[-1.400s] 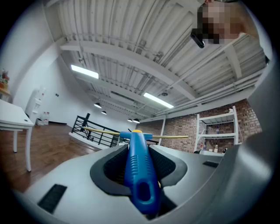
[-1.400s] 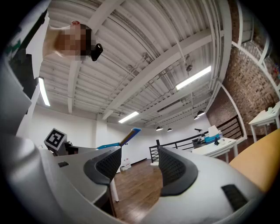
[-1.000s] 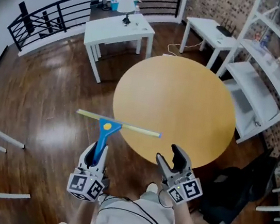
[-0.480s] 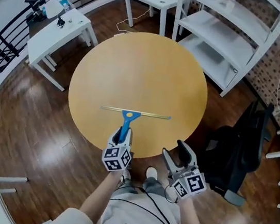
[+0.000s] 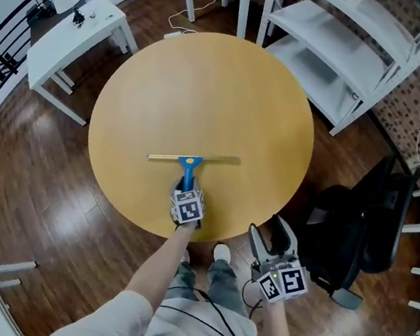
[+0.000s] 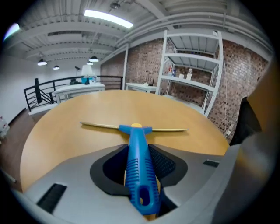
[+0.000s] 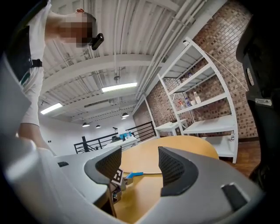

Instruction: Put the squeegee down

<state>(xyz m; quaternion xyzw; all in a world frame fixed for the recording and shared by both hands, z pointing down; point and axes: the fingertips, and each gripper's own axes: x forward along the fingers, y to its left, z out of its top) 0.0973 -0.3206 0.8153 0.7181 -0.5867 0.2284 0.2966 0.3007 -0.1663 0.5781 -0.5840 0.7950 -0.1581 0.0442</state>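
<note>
I'm watching the left gripper (image 5: 186, 189) pinching the squeegee (image 5: 189, 163) by its blue handle, both pads pressing against the grip; in the left gripper view the handle is running straight out between the jaws. The squeegee is sitting over the round table (image 5: 207, 84), close to its near edge, with the thin blade lying crosswise and the handle pointing back toward that edge. The blade is skimming low over the wood; whether it is touching, I can't tell. The right gripper (image 5: 270, 239) is hanging off the table beyond the near right edge, over the wooden floor (image 5: 48, 202), its jaws standing spread and gripping nothing.
</note>
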